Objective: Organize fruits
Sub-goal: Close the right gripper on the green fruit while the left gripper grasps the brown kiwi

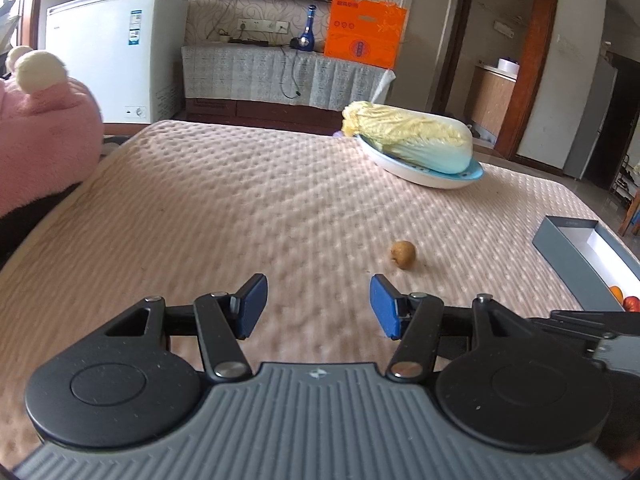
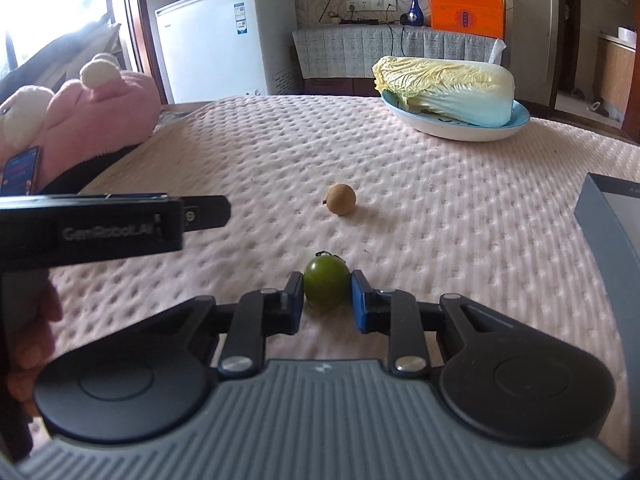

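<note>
Right tongs (image 2: pixel 327 294) are pinching the green fruit (image 2: pixel 326 284) on the mattress (image 2: pixel 440 200); left tongs (image 1: pixel 318 306) are hanging open. Round fruit could be squirting free.

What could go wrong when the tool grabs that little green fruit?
The green fruit sits between the right tool's pads, which look close to touching it. It is round and smooth, so it might squirt out forward. Squeezing hard could squash it. The bumpy pink mat might send it rolling toward the brown fruit.
</note>
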Available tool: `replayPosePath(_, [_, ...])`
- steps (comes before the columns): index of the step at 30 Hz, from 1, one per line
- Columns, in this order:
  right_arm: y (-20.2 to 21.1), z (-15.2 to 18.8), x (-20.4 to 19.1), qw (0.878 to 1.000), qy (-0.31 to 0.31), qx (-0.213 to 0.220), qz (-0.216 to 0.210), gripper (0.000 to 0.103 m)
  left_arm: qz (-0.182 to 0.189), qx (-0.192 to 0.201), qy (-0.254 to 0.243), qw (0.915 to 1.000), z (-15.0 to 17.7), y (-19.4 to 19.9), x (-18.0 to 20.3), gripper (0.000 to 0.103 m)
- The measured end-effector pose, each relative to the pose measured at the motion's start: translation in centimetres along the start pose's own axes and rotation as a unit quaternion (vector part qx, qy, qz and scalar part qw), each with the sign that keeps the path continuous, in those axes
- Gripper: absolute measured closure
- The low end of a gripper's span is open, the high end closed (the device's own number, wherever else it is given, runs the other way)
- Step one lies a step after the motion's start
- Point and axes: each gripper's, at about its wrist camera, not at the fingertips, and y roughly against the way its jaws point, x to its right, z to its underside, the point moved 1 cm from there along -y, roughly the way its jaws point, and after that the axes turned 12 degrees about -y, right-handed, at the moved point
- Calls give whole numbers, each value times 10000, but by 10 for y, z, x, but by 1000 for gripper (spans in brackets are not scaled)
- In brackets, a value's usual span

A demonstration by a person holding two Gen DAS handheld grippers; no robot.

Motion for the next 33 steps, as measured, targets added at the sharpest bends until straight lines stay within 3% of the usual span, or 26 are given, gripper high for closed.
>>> replayPosePath(10, [36,5,16,9996,9,-278,-71,75,364,21,-96,9993,-12,-29,37,40])
replayPosePath(23, [78,1,28,9985,93,-191,-503,75,404,-80,-228,9989,-26,-70,52,43])
replayPosePath(24, [79,1,30,9985,82,-186,-511,75,428,-84,-218,9988,-27,-72,53,44])
replayPosePath(26, [82,0,34,9985,62,-185,-504,75,468,-148,-246,9985,-26,-77,56,60])
replayPosePath(31, [91,-4,47,9986,-48,-99,-508,75,316,-167,-304,9989,-25,-82,62,67])
replayPosePath(33, [95,-4,51,9986,-83,-56,-513,75,254,-170,-266,9992,-25,-83,61,78])
